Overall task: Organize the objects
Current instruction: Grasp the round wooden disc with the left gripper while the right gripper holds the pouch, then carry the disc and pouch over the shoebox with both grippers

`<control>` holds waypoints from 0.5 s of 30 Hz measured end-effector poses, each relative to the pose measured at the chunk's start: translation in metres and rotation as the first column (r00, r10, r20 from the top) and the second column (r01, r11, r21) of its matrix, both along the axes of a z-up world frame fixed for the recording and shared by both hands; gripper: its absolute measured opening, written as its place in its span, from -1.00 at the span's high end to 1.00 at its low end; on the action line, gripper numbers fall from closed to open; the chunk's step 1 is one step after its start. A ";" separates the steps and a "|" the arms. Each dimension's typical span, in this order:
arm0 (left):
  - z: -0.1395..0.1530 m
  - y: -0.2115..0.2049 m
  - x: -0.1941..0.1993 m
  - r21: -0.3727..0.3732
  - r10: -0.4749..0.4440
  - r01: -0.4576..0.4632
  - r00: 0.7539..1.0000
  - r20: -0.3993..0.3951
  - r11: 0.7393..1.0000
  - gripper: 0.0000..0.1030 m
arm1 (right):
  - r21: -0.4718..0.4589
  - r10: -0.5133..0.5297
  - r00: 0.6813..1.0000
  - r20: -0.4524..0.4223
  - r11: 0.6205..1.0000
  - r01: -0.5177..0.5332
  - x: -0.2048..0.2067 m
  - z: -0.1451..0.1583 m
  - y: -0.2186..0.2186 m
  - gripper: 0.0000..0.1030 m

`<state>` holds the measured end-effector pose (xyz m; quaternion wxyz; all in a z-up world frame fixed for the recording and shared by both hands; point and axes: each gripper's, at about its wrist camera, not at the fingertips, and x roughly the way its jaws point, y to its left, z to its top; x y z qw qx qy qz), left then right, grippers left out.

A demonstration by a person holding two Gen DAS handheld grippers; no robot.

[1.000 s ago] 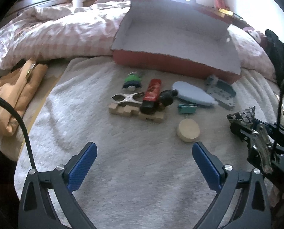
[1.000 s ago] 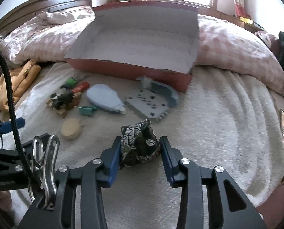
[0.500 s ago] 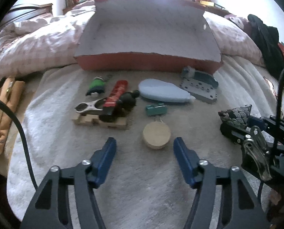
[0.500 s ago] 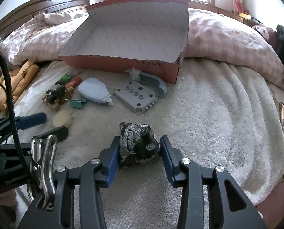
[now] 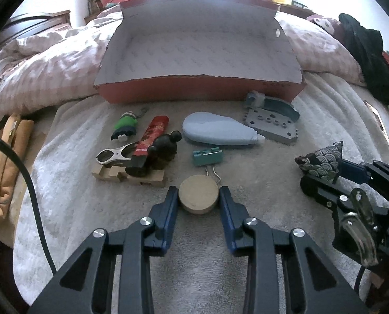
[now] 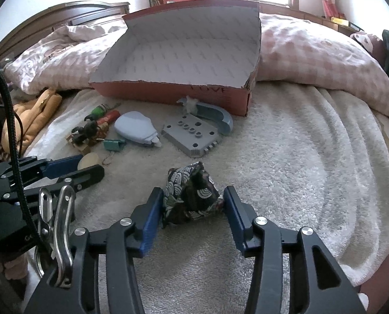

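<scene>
Now the round wooden disc (image 5: 198, 198) lies flat on the white blanket (image 5: 246, 274) of the bed, in the near middle of the spread, and the left tongs (image 5: 198, 196) sit astride it, their blue pads (image 5: 171, 204) just at its rim on either side; the jaws are closing, and I cannot tell whether both pads press yet. A second ago those jaws stood spread wide, well short of the disc; half a second ago they were half drawn in with the disc just beyond their tips.

Just beyond the disc lies a teal binder clip (image 5: 207, 157), its wire handles almost reaching the disc's far edge. Left of that is a clutter: a dark bear figurine (image 5: 165, 149), a red tube (image 5: 152, 137) and a metal opener (image 5: 113, 155) piled on a wooden block piece (image 5: 131, 175), with a green figure (image 5: 125, 128) farther back. A pale blue pouch (image 5: 215, 132) and a grey perforated plate (image 5: 272, 125) lie to the right, before the open red box (image 5: 199, 89), whose near wall stands between the things and its inside.

On the right, the right tongs (image 6: 191, 204) bracket a patterned fabric pouch (image 6: 191, 196); their jaws are opening, wider than a second ago, the left pad against the cloth, a small gap showing at the right one.
</scene>
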<state>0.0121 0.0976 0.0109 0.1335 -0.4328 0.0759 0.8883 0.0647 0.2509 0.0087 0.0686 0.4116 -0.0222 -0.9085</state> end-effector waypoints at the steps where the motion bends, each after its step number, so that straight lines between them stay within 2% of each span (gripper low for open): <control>1: 0.000 0.000 0.001 -0.003 0.007 -0.007 1.000 0.002 1.000 0.40 | 0.007 0.001 1.000 -0.002 1.000 -0.001 0.001 0.000 -0.001 0.12; 5: 0.003 0.001 0.002 -0.005 0.035 -0.035 0.999 0.017 0.999 0.40 | 0.008 0.013 1.000 -0.003 1.000 -0.013 0.000 0.000 0.001 0.17; 10: 0.008 0.001 0.004 0.040 0.065 -0.067 0.997 0.049 0.997 0.40 | 0.014 0.056 0.998 0.016 0.998 -0.056 -0.001 0.001 0.004 0.20; 15: 0.015 0.005 0.008 0.055 0.070 -0.073 0.997 0.039 0.996 0.40 | 0.023 0.080 0.997 0.024 0.996 -0.081 -0.001 0.001 0.006 0.21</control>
